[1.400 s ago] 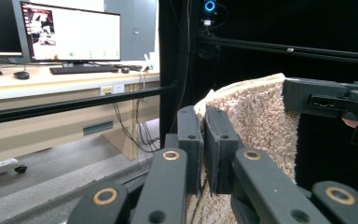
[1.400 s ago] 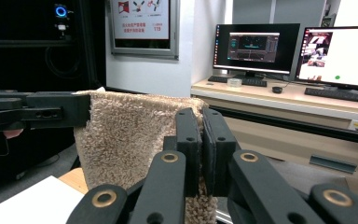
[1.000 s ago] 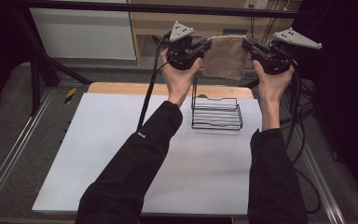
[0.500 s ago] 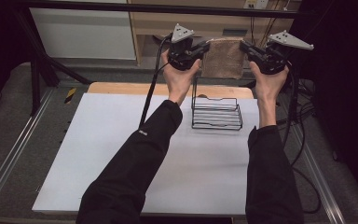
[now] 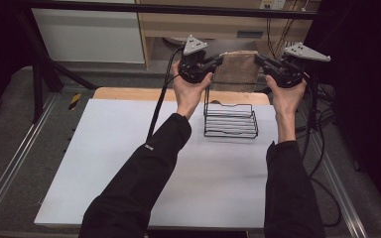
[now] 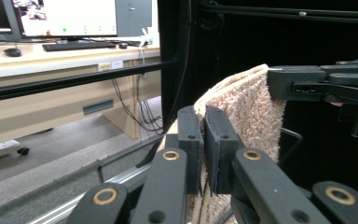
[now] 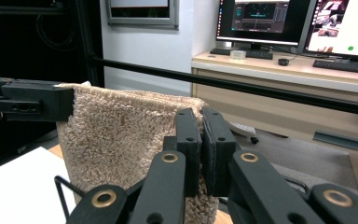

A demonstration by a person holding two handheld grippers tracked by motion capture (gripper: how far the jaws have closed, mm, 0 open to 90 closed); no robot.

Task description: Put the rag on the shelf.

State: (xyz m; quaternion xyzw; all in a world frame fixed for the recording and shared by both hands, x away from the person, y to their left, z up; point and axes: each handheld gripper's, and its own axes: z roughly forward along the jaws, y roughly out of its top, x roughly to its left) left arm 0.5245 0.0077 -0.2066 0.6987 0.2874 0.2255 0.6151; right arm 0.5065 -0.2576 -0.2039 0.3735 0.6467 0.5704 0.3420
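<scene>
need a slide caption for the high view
Left gripper and right gripper hold a beige towel stretched by its top corners above a black wire rack.

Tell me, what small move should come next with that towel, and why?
Probably lower it a little further. The beige towel hangs stretched between the left gripper and right gripper, both shut on its top corners, above the wire rack, not yet resting on it.

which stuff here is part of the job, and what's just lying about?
In the job:
- beige towel, stretched between both grippers
- left gripper, shut on one top corner
- right gripper, shut on the other
- black wire rack, on the table below the towel

Lying about:
- monitors and keyboard on the desk behind
- yellow-black object beside the table
</scene>
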